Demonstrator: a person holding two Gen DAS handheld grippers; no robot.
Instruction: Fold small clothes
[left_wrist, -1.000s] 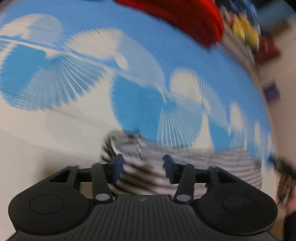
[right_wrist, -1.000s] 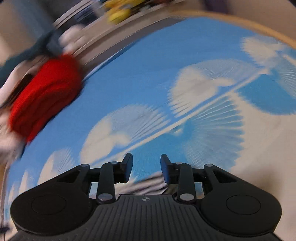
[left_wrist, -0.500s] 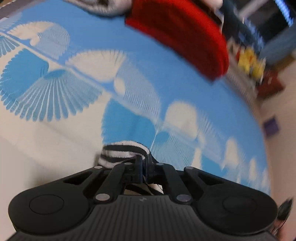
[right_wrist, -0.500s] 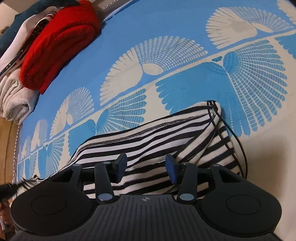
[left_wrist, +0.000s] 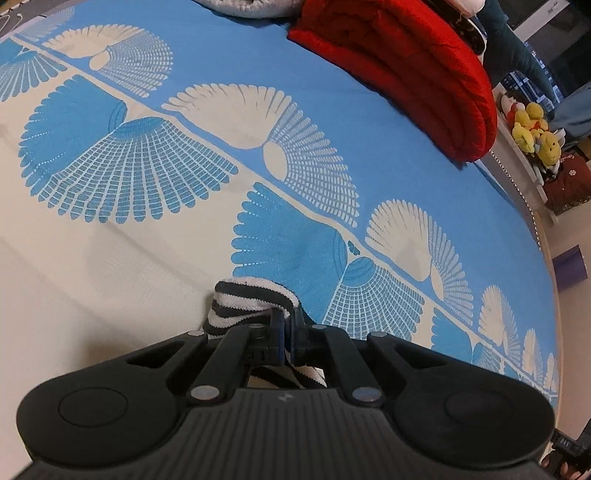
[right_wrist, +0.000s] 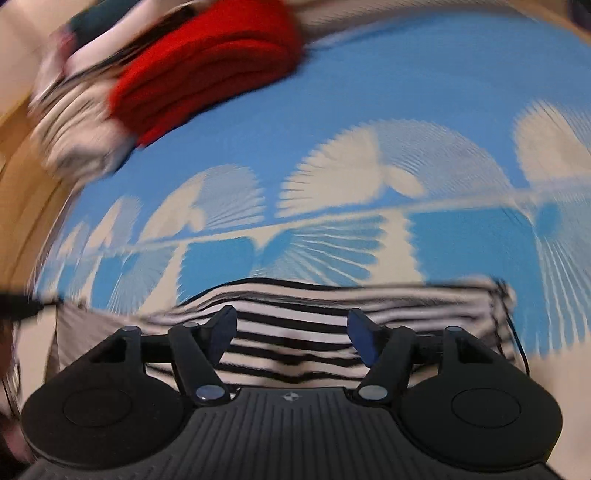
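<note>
A small black-and-white striped garment (right_wrist: 295, 325) lies spread on the blue and cream patterned bedspread (right_wrist: 369, 122). My left gripper (left_wrist: 287, 326) is shut on a bunched edge of the striped garment (left_wrist: 243, 299), which folds over its fingers. My right gripper (right_wrist: 291, 330) is open, its fingers just above the middle of the garment. The right wrist view is motion-blurred. A thin black cord (right_wrist: 517, 339) trails at the garment's right end.
A folded red blanket (left_wrist: 417, 70) lies at the far edge of the bed, also shown in the right wrist view (right_wrist: 207, 70), beside a pile of pale clothes (right_wrist: 74, 122). Yellow plush toys (left_wrist: 535, 129) sit on a shelf past the bed's right edge.
My left gripper closed on the striped garment's edge and holds it. My right gripper opened wider and moved over the garment; its view is blurred again.
</note>
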